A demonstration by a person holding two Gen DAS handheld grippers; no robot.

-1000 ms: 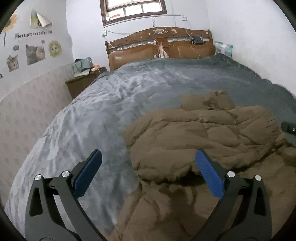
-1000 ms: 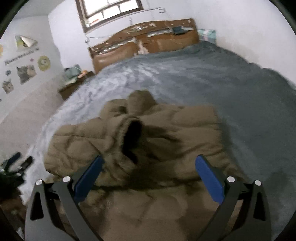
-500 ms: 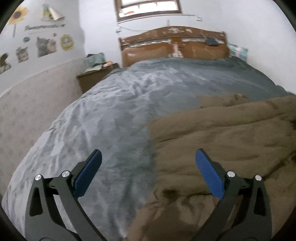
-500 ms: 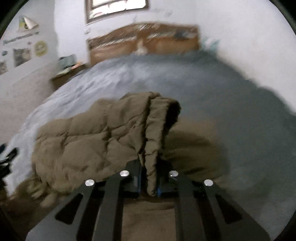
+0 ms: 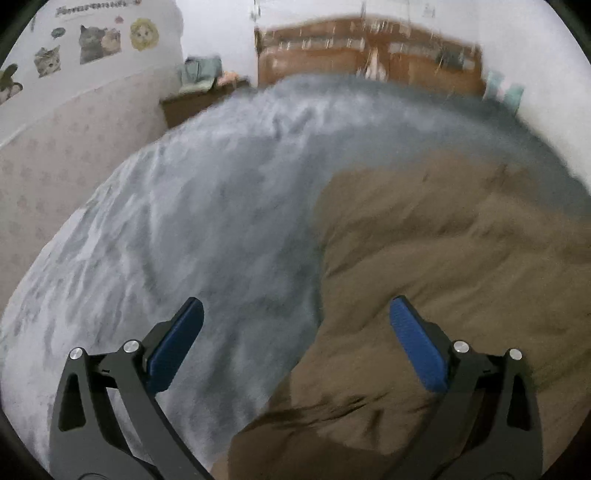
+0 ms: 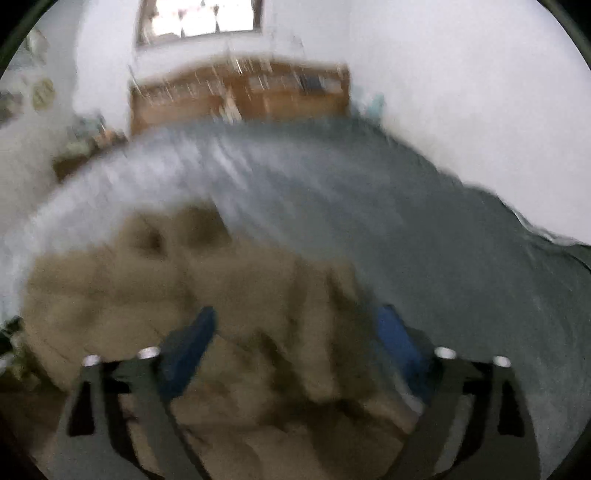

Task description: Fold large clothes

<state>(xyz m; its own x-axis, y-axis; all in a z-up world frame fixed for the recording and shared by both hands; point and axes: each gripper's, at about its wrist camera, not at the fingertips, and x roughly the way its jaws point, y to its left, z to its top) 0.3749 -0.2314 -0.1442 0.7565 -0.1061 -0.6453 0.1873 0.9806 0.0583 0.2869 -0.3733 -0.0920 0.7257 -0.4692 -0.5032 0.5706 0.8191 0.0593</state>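
Observation:
A large brown quilted jacket lies crumpled on the grey blanket of the bed. My left gripper is open and hangs low over the jacket's left edge, its left finger above bare blanket and its right finger above brown fabric. In the blurred right wrist view, my right gripper has its jaws opening wide. A bunched fold of the jacket lies between and under them, and the blue pads do not press on it.
A wooden headboard closes the far end of the bed, with a cluttered nightstand to its left. The left wall carries cat stickers. A window sits above the headboard. Grey blanket stretches right of the jacket.
Half a second ago my right gripper was shut on a raised fold of the jacket; now it stands wide and the fold has dropped. My left gripper has sunk closer to the jacket's left edge.

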